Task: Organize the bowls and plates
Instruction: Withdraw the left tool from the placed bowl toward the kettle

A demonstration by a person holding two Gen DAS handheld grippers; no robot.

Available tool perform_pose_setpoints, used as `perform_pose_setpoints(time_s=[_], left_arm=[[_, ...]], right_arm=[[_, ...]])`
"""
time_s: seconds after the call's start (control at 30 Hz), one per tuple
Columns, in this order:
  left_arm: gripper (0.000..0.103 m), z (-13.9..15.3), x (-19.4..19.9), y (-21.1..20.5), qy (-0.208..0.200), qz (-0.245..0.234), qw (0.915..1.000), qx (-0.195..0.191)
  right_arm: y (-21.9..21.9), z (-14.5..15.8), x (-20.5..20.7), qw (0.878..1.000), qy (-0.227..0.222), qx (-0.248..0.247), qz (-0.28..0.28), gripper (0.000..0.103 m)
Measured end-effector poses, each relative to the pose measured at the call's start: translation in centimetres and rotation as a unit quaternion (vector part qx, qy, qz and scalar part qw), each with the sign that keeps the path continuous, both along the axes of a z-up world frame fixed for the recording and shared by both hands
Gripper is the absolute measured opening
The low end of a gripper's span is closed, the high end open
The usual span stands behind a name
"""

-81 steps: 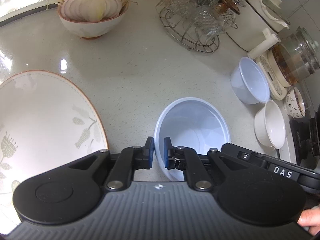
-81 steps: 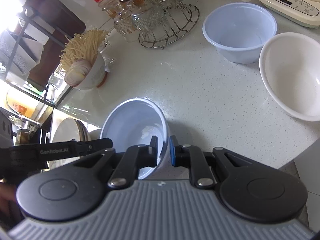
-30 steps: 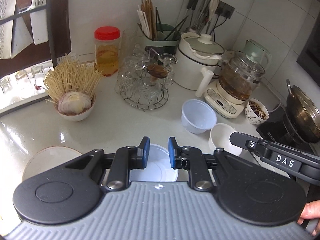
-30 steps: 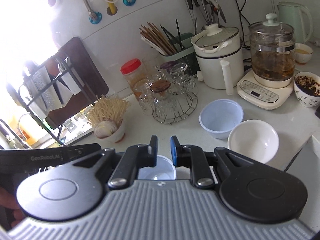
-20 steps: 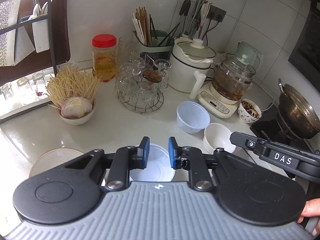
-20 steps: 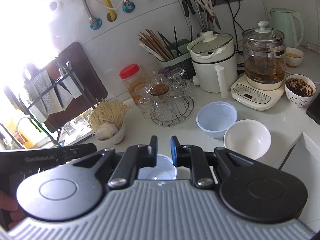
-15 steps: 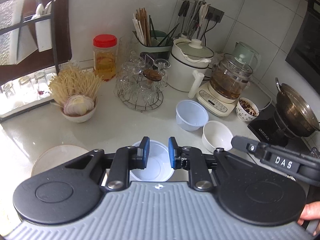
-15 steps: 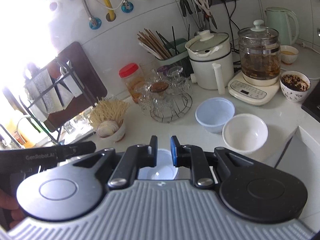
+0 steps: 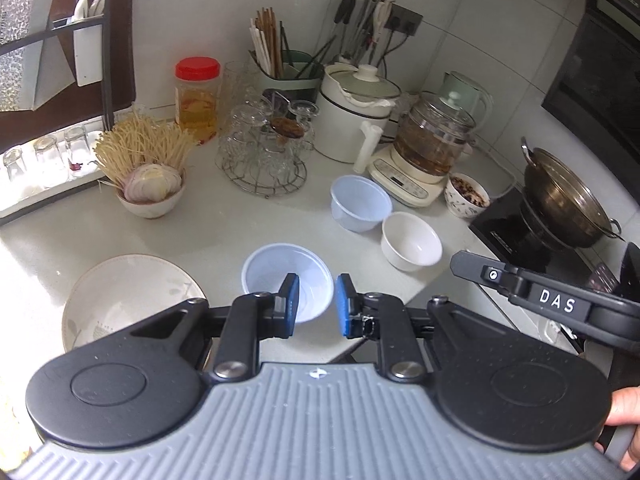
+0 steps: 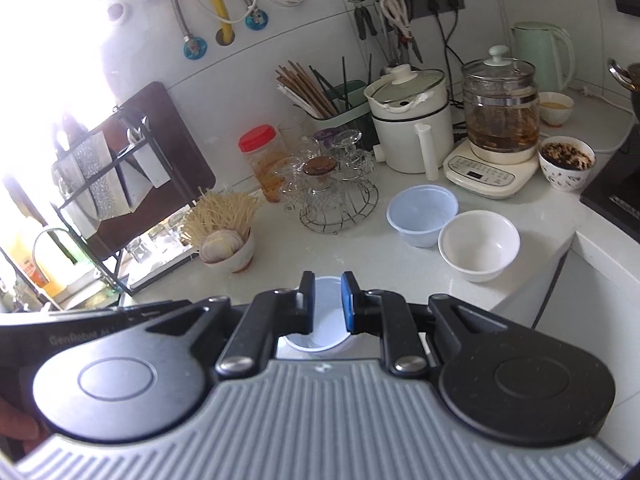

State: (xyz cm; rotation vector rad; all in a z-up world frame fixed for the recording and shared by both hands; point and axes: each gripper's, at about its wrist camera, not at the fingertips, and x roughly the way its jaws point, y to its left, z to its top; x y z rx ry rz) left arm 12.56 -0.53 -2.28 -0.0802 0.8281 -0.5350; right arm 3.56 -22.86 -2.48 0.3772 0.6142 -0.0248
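Hovering, your left gripper [image 9: 314,304] and right gripper [image 10: 325,302] sit narrowly parted, empty; bowls [image 9: 287,280] and plate [image 9: 124,296] remain unstacked.

The near blue bowl [image 10: 322,332] is mostly hidden behind the right gripper [image 10: 324,300] in the right wrist view. The patterned plate [image 9: 128,292] loses its near edge under the left gripper [image 9: 316,304]. Window glare washes out the upper left corner there. Only fingertips of the right hand [image 9: 624,412] show, cut off at the frame's edge.
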Motion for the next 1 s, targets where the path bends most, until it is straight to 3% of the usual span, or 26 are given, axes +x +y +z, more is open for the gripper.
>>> perform_pose_setpoints(time_s=[0.33,0.5,0.67,1.0], left_arm=[[0.023,-2.0,-0.9,-0.6,0.015,-0.013,0.9997,-0.014],[0.023,-3.5,-0.3,-1.9,0.026,-0.019,0.9995,-0.001],[0.023,-3.8,1.8,-3.6,0.022,-0.032,0.9991,0.016],[0.034,-4.0,8.1,-8.5,0.015,-0.039,0.9988,0.025]], right_arm=[[-0.1,-0.9,-1.3,0.999,0.011,-0.001,-0.030,0.018],[-1.2,-1.9,-1.3,0.999,0.020,0.008,-0.041,0.018],[-2.5,-2.3,-0.2,0.999,0.015,-0.001,-0.051,0.018],[-5.9,-3.0,5.4,0.999,0.014,0.005,-0.046,0.018]])
